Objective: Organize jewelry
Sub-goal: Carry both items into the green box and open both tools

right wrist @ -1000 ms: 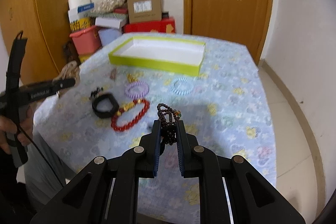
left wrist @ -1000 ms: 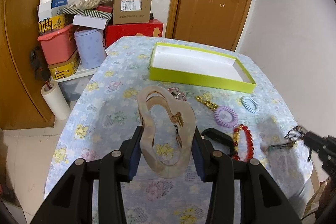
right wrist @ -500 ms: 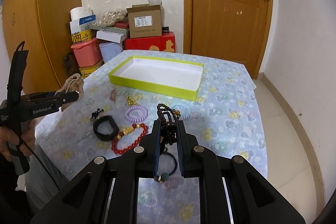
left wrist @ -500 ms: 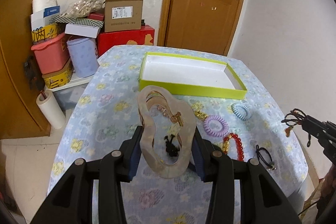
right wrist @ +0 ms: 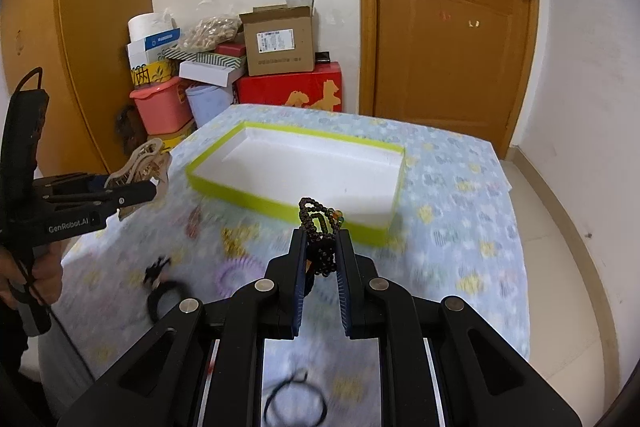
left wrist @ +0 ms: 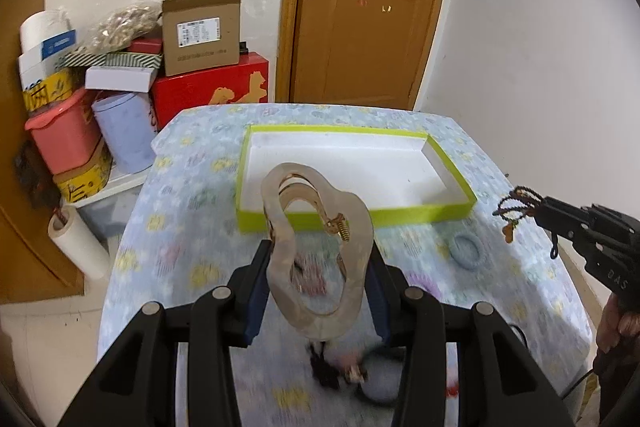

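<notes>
With both items lifted off table since a second ago, carrying beige hair claw (left wrist: 316, 251) pinched in left gripper (left wrist: 318, 267) and dark bead bracelet (right wrist: 320, 231) pinched in right gripper (right wrist: 321, 255) toward yellow-green tray (right wrist: 224, 185).

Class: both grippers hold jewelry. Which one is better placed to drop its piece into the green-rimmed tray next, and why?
Probably the right. The right gripper, shut on the dark bead bracelet, sits just before the tray's near rim. The left gripper, shut on the beige hair claw, looks farther back.
</notes>
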{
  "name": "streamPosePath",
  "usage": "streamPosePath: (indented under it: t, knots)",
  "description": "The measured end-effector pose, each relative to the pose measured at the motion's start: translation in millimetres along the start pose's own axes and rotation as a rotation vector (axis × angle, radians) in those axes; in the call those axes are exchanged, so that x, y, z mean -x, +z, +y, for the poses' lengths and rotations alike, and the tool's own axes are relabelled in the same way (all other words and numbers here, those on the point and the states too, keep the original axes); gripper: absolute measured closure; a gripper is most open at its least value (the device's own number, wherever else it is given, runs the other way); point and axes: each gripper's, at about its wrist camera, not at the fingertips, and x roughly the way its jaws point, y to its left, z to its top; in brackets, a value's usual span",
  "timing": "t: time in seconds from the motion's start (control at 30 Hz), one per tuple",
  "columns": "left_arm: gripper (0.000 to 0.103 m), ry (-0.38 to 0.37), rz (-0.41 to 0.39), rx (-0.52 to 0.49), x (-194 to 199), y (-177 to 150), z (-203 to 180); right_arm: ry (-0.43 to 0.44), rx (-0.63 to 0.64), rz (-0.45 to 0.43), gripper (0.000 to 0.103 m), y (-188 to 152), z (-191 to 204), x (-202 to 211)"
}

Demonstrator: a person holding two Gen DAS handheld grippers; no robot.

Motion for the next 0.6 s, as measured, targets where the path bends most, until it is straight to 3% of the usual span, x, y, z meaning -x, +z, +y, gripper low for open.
streamPosePath:
  t: [0.33, 0.6]
  knots:
    - [0.058, -0.007, 0.043, -0.058, -70, 59, 9, 0.021, -0.036, 0.029, 0.088, 49, -35, -73]
    - [0.058, 0.030, 0.109, -0.093, -133, 78, 13, -0.027, -0.037, 0.100, 0.088, 66, -57, -141]
